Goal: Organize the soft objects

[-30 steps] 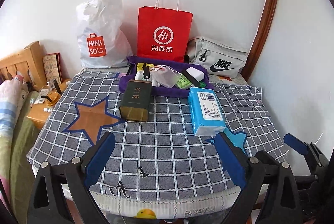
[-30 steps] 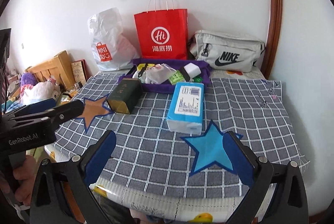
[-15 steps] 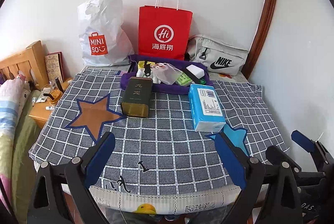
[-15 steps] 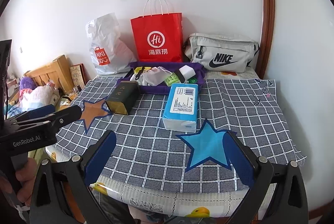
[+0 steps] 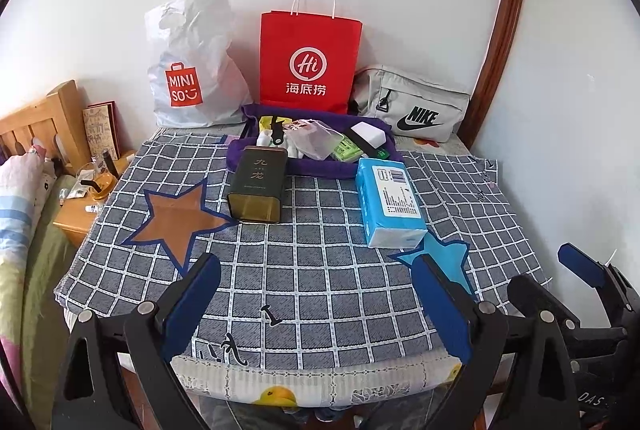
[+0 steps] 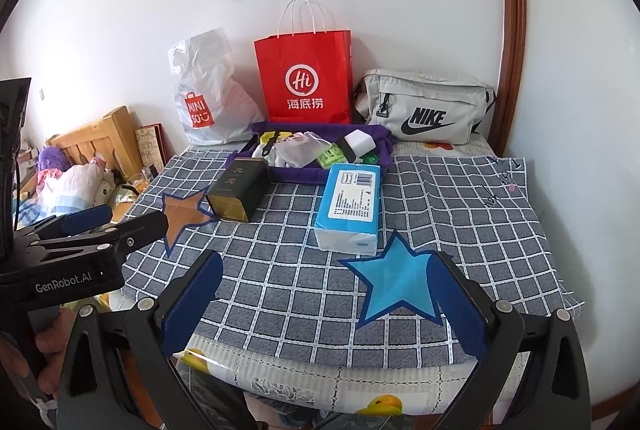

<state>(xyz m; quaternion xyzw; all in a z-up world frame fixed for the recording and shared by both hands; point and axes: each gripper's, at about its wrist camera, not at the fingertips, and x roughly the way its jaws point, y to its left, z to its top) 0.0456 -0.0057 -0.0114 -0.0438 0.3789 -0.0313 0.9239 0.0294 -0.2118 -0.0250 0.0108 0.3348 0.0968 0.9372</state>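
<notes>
A blue tissue pack (image 5: 390, 201) (image 6: 350, 207) lies on the checked cloth beside a dark tea tin (image 5: 258, 185) (image 6: 238, 187). Behind them a purple tray (image 5: 240, 159) (image 6: 240, 158) holds small packets. A white Miniso bag (image 5: 192, 69) (image 6: 204, 93), a red paper bag (image 5: 308, 65) (image 6: 306, 77) and a grey Nike pouch (image 5: 416, 109) (image 6: 428, 109) stand along the wall. My left gripper (image 5: 316, 306) is open and empty at the table's near edge. My right gripper (image 6: 324, 306) is open and empty, to its right.
The table cloth (image 5: 320, 270) has an orange star (image 5: 176, 218) at the left and a blue star (image 6: 396, 282) at the right. A wooden bedside table (image 5: 80, 205) and a bed lie to the left. The wall is close on the right.
Both grippers have pulled back from the table and risen a little; the objects look smaller and further away. Nothing on the table has moved.
</notes>
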